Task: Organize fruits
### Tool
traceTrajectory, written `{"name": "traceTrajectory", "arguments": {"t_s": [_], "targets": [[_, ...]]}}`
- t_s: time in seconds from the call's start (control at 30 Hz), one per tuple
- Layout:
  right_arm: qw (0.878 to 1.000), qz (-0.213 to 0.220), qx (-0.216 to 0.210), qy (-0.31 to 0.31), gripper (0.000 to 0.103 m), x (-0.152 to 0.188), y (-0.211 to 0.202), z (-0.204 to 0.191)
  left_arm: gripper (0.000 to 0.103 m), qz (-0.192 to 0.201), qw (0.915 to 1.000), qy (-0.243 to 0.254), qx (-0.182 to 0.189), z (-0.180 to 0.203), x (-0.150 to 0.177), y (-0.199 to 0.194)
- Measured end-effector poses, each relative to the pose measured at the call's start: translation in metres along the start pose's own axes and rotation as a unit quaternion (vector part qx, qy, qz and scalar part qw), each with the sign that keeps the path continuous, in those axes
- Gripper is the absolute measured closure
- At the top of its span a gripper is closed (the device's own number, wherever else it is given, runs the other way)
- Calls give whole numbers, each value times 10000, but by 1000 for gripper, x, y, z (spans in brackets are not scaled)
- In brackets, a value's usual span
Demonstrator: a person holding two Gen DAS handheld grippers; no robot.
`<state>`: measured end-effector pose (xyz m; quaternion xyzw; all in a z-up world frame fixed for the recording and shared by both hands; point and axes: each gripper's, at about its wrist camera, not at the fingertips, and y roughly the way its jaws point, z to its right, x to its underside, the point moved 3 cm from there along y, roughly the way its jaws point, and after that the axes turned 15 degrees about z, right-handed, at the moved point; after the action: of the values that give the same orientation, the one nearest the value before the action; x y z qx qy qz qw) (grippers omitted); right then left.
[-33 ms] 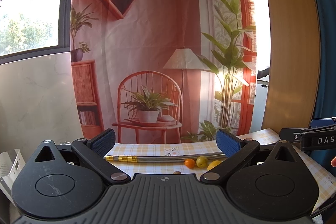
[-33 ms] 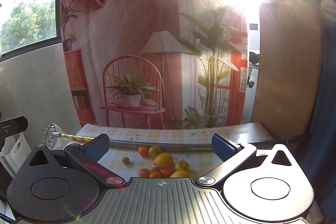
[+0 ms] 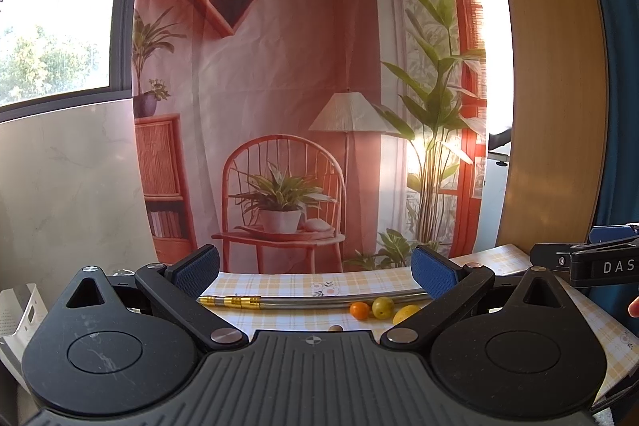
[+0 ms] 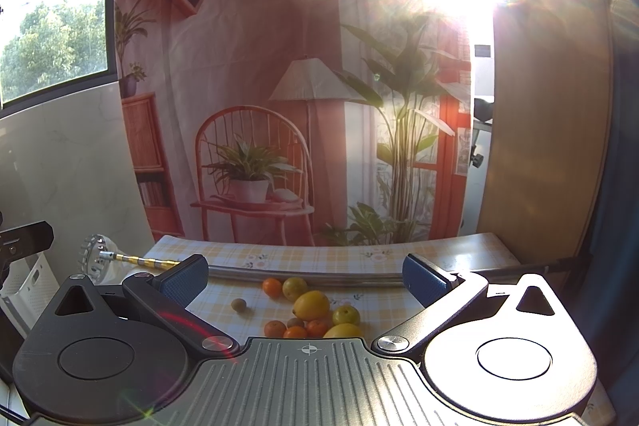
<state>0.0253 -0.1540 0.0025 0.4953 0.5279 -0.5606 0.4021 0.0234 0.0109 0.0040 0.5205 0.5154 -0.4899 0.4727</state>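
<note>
Fruits [image 4: 311,310] piled low in the middle of the right view on a checked yellow tablecloth [image 4: 319,254], long metal pipe [image 4: 303,275] just behind them, left gripper [image 3: 315,268] wide apart and empty, right gripper [image 4: 305,276] wide apart and empty, big lemon [image 4: 311,305], small orange [image 4: 272,287], tiny brown fruit [image 4: 239,304] off to the left

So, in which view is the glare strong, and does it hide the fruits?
Right wrist view: strong sun glare at the top right washes the backdrop, yet the large yellow lemon stays clear. Left wrist view: no glare, even light.
</note>
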Motion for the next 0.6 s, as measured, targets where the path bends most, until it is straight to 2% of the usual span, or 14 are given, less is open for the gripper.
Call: {"name": "traceTrajectory", "arguments": {"t_s": [0.33, 0.5, 0.6], "targets": [[9999, 120, -98, 1, 0, 5, 4, 3, 0, -112, 9996, -268, 58, -4, 10, 8], [9993, 243, 0, -280, 0, 15, 22, 6, 0, -227, 9977, -447, -459, -24, 21, 30], [9995, 162, 2, -286, 0, 25, 45, 12, 0, -413, 9959, -476, -652, -38, 31, 49]]}}
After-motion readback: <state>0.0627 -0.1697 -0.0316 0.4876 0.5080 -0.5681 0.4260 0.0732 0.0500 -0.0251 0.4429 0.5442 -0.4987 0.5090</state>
